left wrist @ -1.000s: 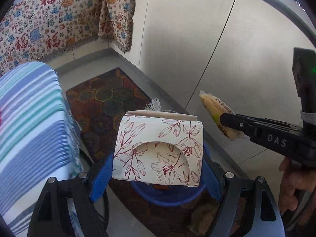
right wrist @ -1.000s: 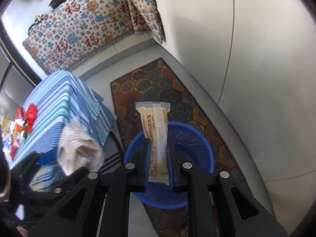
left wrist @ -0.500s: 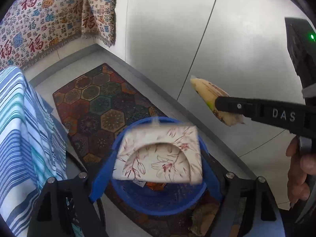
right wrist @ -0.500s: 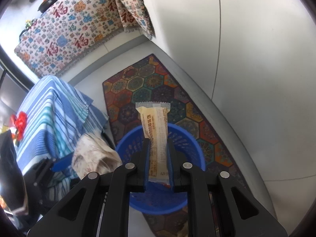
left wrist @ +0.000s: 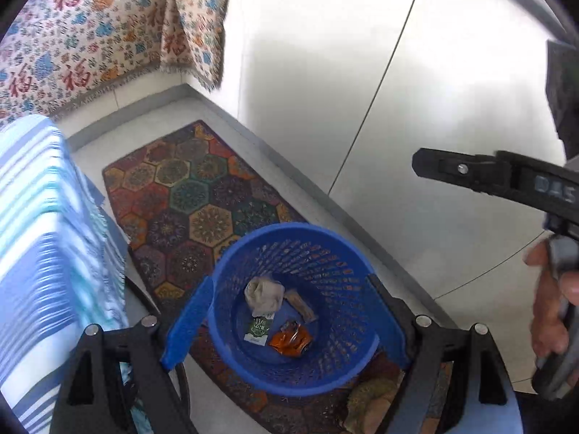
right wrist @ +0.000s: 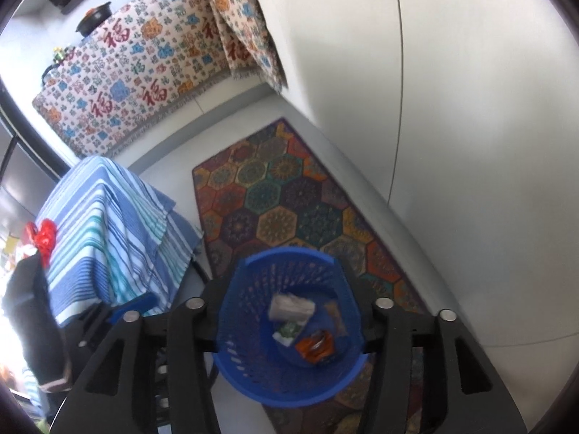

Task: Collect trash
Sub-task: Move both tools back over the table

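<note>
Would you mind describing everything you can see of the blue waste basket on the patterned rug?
The blue waste basket is round, of plastic as it looks, with perforated lattice walls, a smooth rim and a solid bottom. It stands upright and open-topped on the hexagon-patterned rug, beside the striped cloth, near the wall. At its bottom lie a crumpled whitish paper, a small green-and-white packet, an orange wrapper and a tan wrapper. Neither gripper touches it.

Both wrist fisheyes sit high and tilt steeply down, close over the blue mesh basket (left wrist: 289, 307) (right wrist: 286, 329) on the hexagon-patterned rug (left wrist: 188, 195) (right wrist: 286, 195). Left wrist view looks from the striped cloth (left wrist: 39, 235) side, catching the right gripper (left wrist: 452, 170) at its right edge. Shared: basket, rug, striped cloth (right wrist: 108, 231), patterned throw (left wrist: 90, 36) (right wrist: 144, 72), grey wall panels (left wrist: 398, 90) (right wrist: 452, 126).
</note>
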`<state>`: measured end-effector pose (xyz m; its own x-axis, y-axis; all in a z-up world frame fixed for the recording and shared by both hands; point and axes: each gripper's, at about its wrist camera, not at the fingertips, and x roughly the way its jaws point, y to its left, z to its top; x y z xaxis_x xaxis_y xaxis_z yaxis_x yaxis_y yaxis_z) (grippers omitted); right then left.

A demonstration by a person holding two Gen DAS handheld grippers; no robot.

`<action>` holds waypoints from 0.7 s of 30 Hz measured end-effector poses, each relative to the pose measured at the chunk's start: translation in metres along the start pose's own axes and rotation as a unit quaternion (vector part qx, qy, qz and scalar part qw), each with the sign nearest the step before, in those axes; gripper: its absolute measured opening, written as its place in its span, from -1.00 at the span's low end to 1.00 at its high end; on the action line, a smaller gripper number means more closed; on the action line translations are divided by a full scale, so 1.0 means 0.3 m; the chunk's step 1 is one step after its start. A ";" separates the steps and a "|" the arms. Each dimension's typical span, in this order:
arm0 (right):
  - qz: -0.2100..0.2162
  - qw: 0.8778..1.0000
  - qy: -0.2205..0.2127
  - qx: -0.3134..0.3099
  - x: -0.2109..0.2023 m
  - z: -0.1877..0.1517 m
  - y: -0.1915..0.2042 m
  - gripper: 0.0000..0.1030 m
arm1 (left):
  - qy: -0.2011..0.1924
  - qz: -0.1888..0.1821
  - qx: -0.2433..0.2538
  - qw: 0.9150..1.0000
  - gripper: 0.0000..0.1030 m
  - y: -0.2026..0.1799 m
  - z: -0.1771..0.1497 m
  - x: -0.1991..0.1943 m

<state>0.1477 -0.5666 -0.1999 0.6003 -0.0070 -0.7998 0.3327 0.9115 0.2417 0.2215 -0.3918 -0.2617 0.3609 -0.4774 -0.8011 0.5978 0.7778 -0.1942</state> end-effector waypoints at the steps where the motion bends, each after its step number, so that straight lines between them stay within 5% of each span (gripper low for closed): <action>1: -0.005 1.000 -0.010 -0.007 -0.016 0.007 0.015 0.19 | -0.007 0.001 -0.002 1.000 0.65 0.007 -0.008 -0.052; 10: -0.003 0.989 -0.101 -0.109 -0.183 -0.029 0.308 0.46 | -0.069 0.068 -0.057 0.994 0.65 0.250 -0.198 -0.501; 14: 0.055 0.981 -0.093 -0.160 -0.171 -0.112 0.539 0.46 | -0.070 0.134 -0.099 0.984 0.66 0.440 -0.336 -0.646; 21: 0.124 0.951 -0.061 -0.277 -0.094 -0.324 0.920 0.46 | -0.059 0.228 -0.156 0.959 0.66 0.744 -0.567 -0.839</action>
<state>0.1518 -0.2748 -0.1641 0.7017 0.2188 -0.6780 -0.2437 0.9680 0.0602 0.1422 -0.0286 -0.1997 0.6243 -0.0870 -0.7763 0.1222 0.9924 -0.0130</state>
